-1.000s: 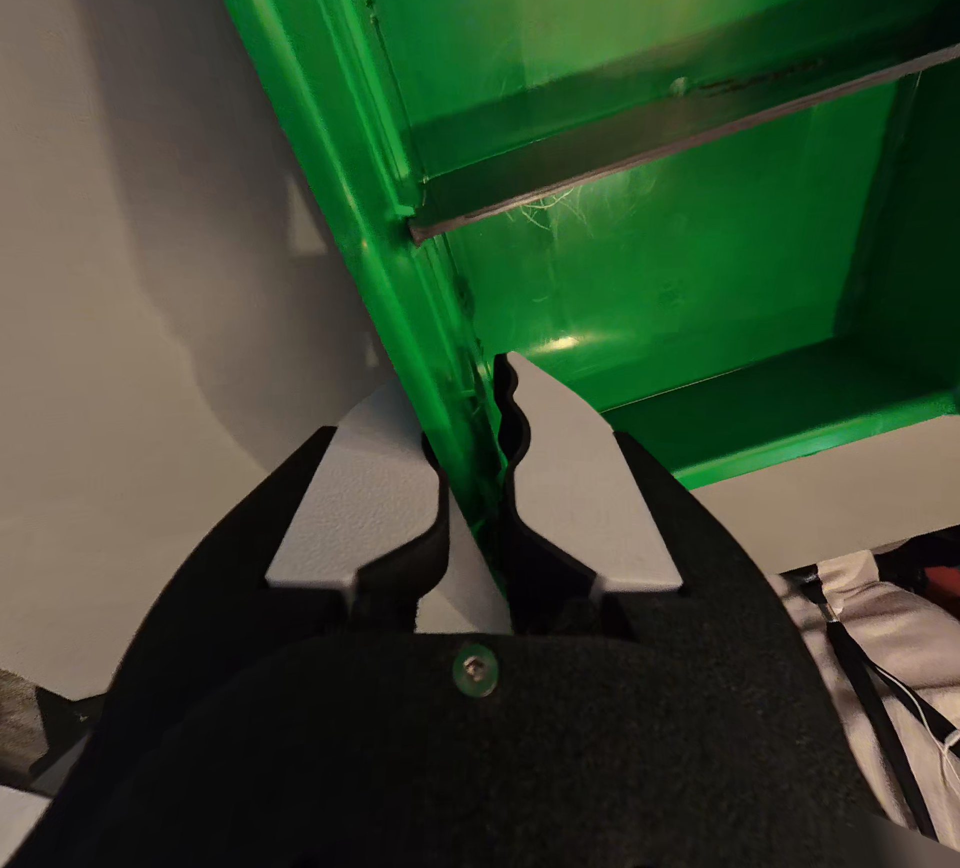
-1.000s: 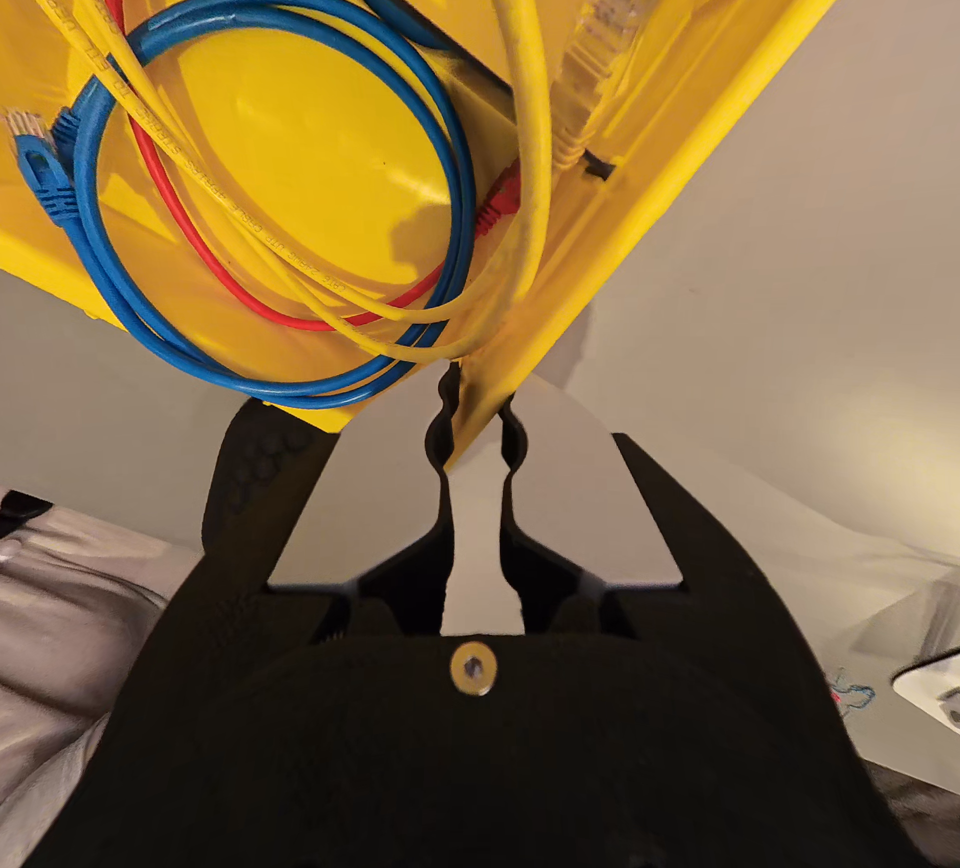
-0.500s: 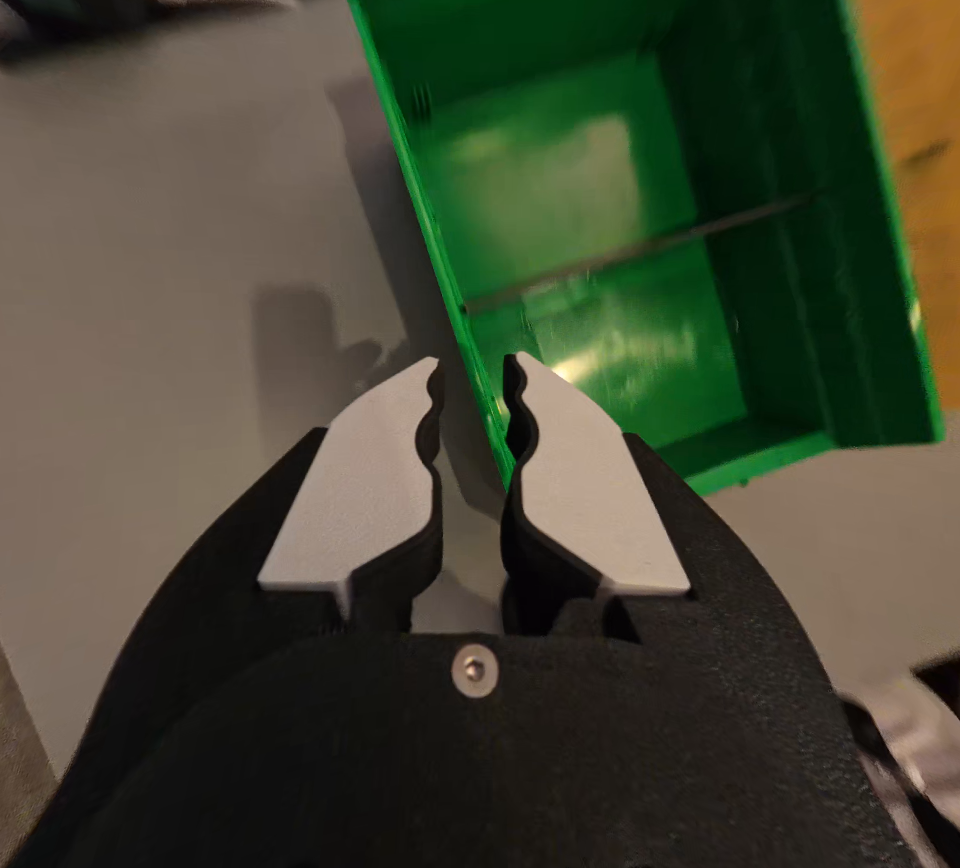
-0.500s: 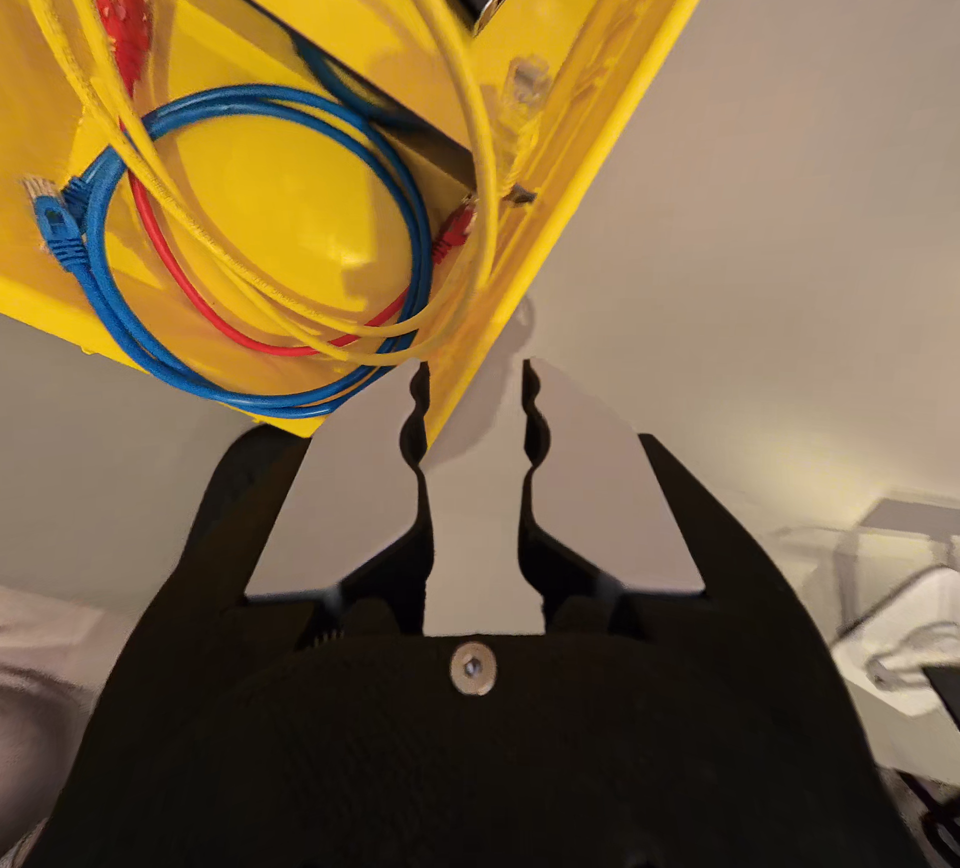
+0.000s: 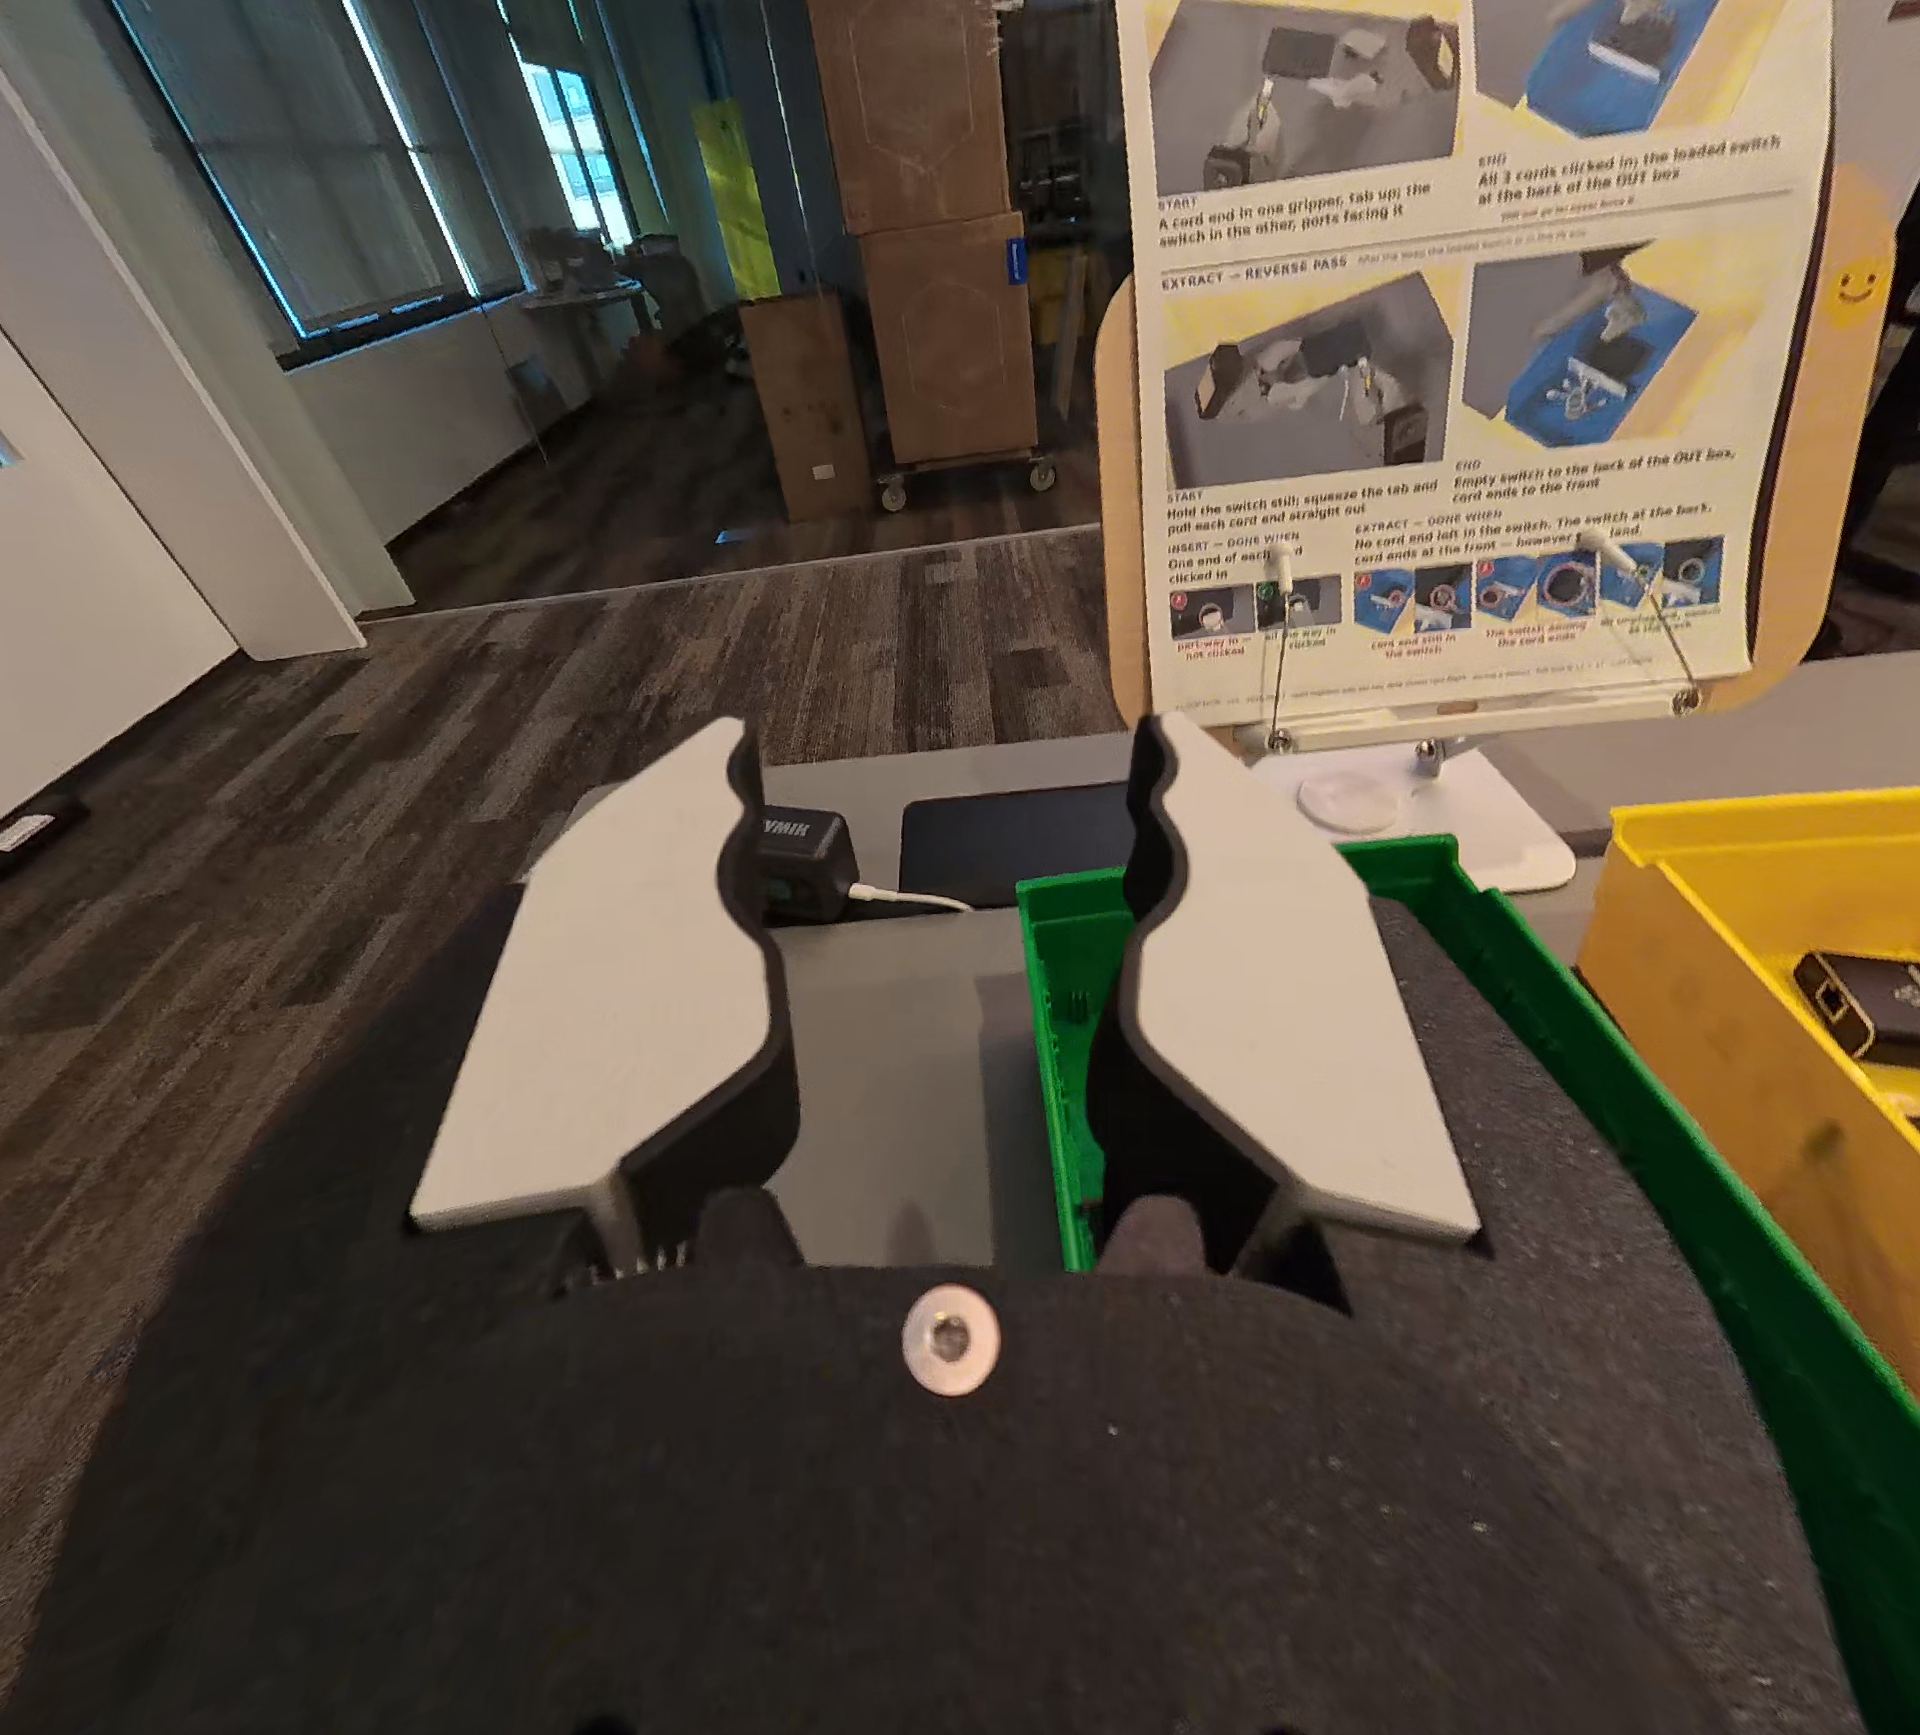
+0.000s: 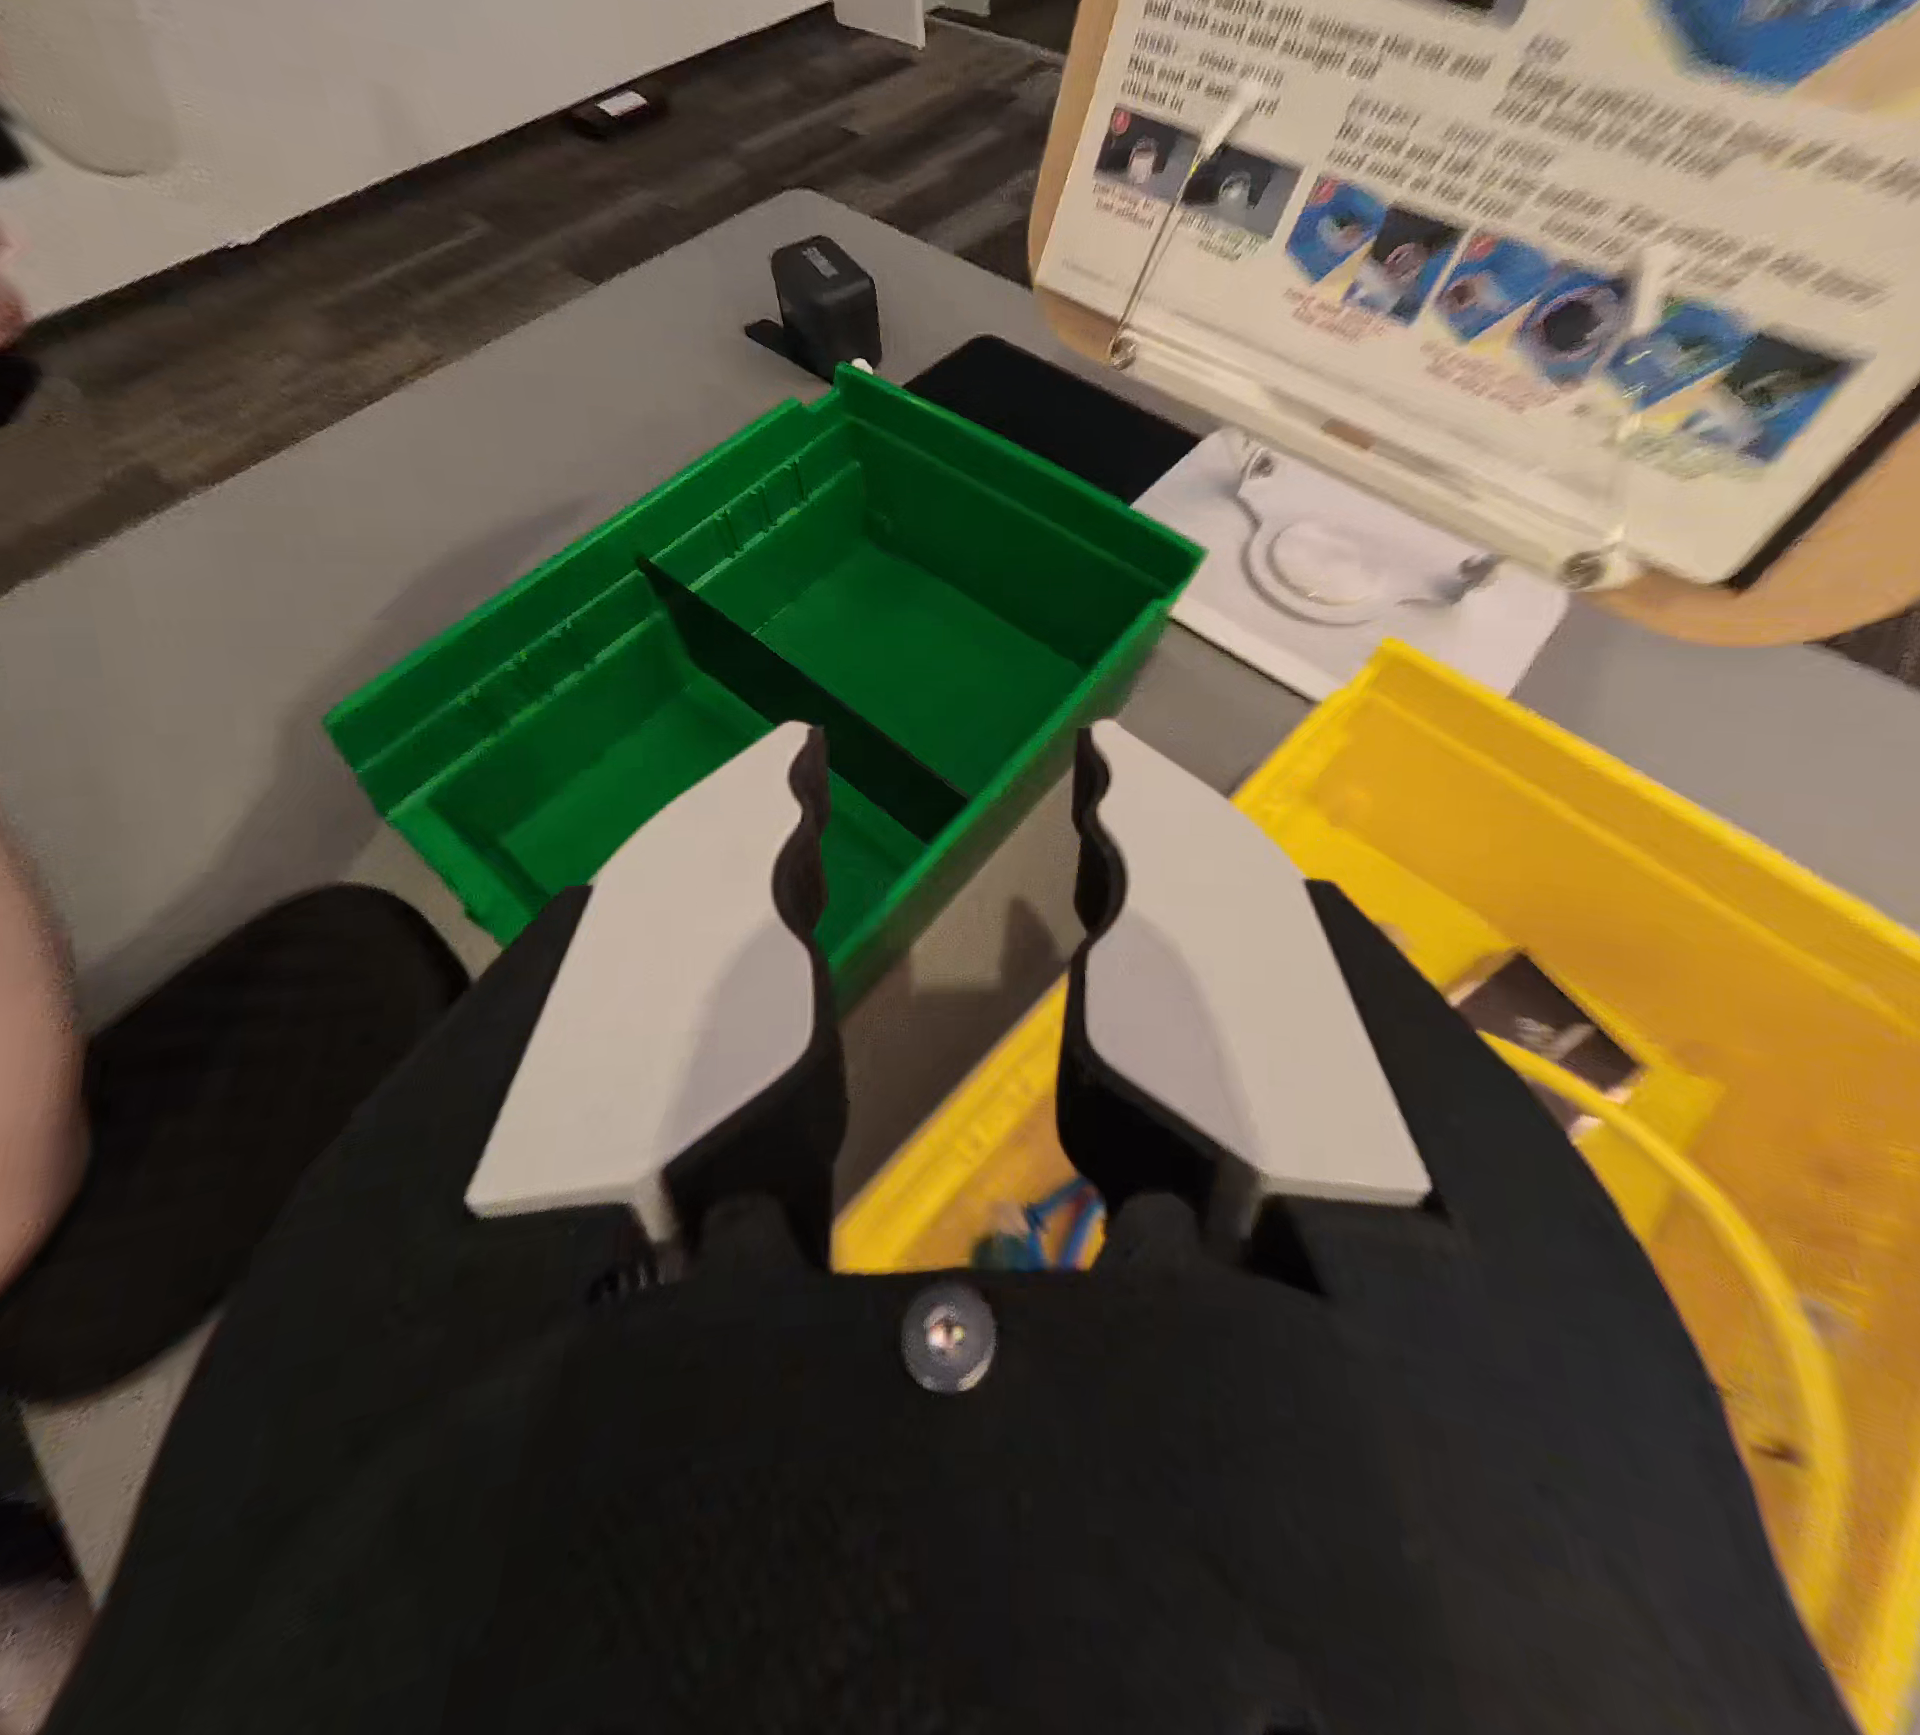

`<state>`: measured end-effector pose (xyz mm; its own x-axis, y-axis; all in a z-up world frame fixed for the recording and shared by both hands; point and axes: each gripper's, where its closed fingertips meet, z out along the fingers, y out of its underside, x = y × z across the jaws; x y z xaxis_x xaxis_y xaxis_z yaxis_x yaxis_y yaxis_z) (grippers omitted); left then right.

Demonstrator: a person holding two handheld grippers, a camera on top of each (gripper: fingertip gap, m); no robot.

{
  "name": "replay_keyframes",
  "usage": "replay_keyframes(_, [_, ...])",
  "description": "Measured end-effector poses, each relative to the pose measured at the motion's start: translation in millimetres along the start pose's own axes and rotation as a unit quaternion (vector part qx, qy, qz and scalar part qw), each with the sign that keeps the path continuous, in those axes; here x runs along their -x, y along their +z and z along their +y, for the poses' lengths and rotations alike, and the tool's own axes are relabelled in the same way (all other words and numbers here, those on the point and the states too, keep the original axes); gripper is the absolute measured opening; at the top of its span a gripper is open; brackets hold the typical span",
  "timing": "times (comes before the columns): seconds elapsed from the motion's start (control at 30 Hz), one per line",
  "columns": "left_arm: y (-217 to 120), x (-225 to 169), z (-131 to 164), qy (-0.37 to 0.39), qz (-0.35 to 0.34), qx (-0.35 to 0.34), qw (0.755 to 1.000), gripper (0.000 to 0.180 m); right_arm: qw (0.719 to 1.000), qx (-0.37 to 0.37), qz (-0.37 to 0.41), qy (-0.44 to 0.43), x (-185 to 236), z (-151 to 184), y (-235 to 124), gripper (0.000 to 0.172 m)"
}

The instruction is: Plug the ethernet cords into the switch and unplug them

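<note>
Glossy green bin (image 6: 935, 605), black-partitioned; yellow bin (image 6: 1558, 854) beside it. Left gripper (image 5: 940, 740) and right gripper (image 6: 940, 740), earlier clamped on bin walls, now gape empty.

One green bin (image 6: 1132, 646); one yellow bin (image 6: 1558, 812); one switch (image 5: 1860, 1010); seemingly one instruction sheet (image 5: 1455, 283)

An office floor set up as a work station: tall windows (image 5: 343, 127) along one wall, wood-look carpet tiles (image 5: 623, 667), stacked cardboard boxes (image 5: 914, 210) on a wheeled dolly, and a grey desk (image 6: 260, 542) carrying plastic bins and an illustrated instruction sheet (image 5: 1455, 283) on a stand.
</note>
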<state>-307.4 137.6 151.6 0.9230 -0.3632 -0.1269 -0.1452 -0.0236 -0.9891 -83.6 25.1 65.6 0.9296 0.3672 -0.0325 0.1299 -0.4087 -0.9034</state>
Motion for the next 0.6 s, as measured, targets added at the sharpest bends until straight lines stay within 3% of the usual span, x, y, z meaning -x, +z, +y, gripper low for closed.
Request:
replay_keyframes(0.1, [-1,0,-10,-0.002,-0.015,-0.035,0.999,0.065,0.995,0.074,0.065,-0.021,3,28,53,0.047])
replay_keyframes(0.2, [-6,2,-20,-0.007,-0.033,-0.072,0.997,0.065,0.984,0.103,0.139,-0.047,-5,42,83,0.048])
replay_keyframes(0.3, [-13,3,-28,-0.015,-0.036,-0.098,0.994,0.064,0.971,0.110,0.205,-0.058,-14,46,95,0.055])
replay_keyframes(0.5, [-15,2,-30,-0.024,-0.025,-0.105,0.994,0.062,0.957,0.167,0.235,-0.022,-19,75,108,0.059])
replay_keyframes(0.6, [-16,1,-30,-0.024,-0.019,-0.104,0.994,0.062,0.955,0.141,0.262,-0.011,-24,73,110,0.058])
